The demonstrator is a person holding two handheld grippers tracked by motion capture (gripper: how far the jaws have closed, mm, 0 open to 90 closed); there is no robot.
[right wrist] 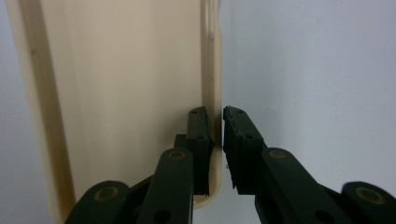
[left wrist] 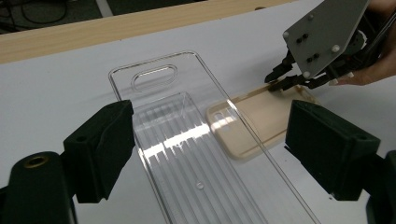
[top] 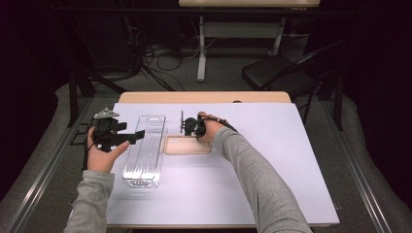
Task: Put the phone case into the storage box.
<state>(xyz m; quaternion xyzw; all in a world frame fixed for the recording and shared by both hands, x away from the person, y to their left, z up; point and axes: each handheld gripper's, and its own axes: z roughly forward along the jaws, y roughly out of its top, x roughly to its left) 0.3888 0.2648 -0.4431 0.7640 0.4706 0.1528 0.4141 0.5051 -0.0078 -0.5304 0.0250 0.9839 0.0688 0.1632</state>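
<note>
Two jaws astride beige case (right wrist: 116, 93) wall

The near and right parts of the bench (top: 272, 165) were left open; the left-centre was taken up by a clear tray (top: 144, 150) and, touching it, a beige tray (top: 187, 145).

The tray (top: 143, 160) lies on the table (top: 272, 170), the case (top: 187, 145) touching its right side.

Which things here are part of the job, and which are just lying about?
In play: beige phone case, its side wall pinched by the right tongs; long clear ribbed plastic tray beside it; left tongs, open above the tray.

Lying about: black folding chair; floor cables.
</note>
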